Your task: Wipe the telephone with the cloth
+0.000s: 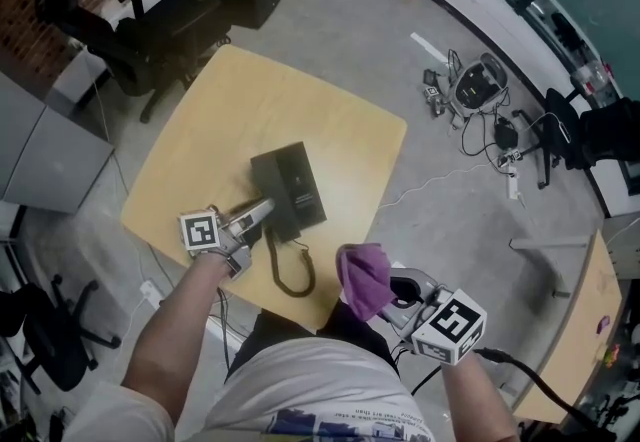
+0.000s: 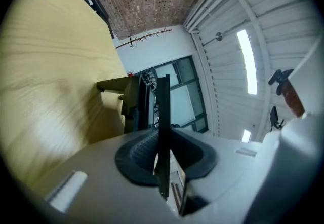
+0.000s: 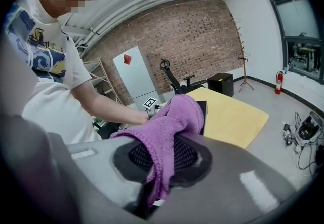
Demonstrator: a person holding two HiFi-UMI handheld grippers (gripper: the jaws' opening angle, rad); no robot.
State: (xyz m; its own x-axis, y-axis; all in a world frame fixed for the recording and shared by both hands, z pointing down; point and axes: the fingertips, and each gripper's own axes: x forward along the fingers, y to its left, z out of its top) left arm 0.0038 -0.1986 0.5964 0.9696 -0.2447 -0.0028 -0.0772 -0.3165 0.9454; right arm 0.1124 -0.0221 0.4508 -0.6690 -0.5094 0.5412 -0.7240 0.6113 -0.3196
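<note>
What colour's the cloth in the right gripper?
Purple. The cloth shows best in the right gripper view.

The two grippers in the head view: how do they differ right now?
The left gripper reaches onto the table at the telephone; the right gripper hangs beyond the table's edge. The right gripper is clamped on a purple cloth; the left gripper's jaws frame only a thin dark edge. Both carry a cube with square markers.

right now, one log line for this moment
left hand-held gripper at telephone edge | right hand-held gripper shut on cloth | cloth apart from telephone
</note>
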